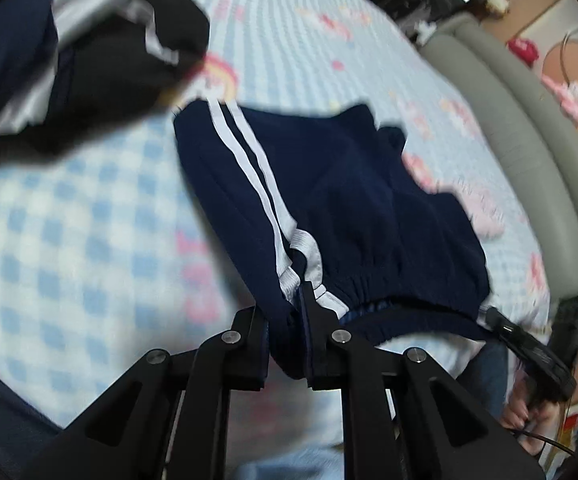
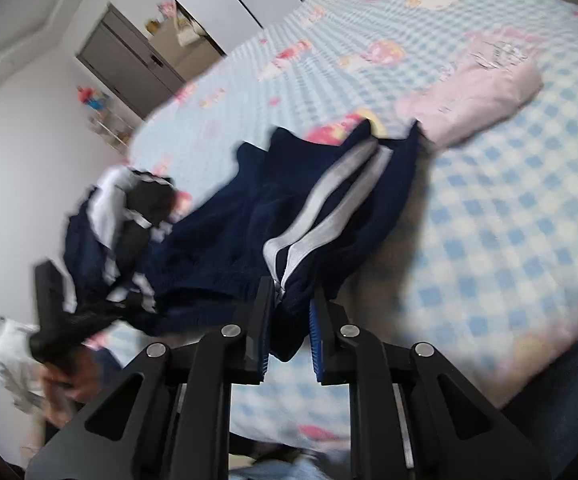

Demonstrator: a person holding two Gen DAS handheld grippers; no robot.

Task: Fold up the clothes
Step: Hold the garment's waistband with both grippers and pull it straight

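Navy shorts (image 1: 329, 184) with two white side stripes hang over the bed, held up by the waistband at both ends. My left gripper (image 1: 287, 316) is shut on the waistband at the striped side seam. My right gripper (image 2: 291, 312) is shut on the other striped end of the waistband; the shorts (image 2: 225, 240) stretch away to the left. The right gripper also shows at the far end of the waistband in the left wrist view (image 1: 529, 340). The left gripper shows at the lower left in the right wrist view (image 2: 61, 312).
A blue-checked cartoon bedsheet (image 1: 89, 240) covers the bed. A pile of navy, black and white clothes (image 1: 69, 60) lies at the upper left. A folded pink garment (image 2: 473, 96) lies on the bed. A grey padded bed frame (image 1: 529, 152) runs along the right.
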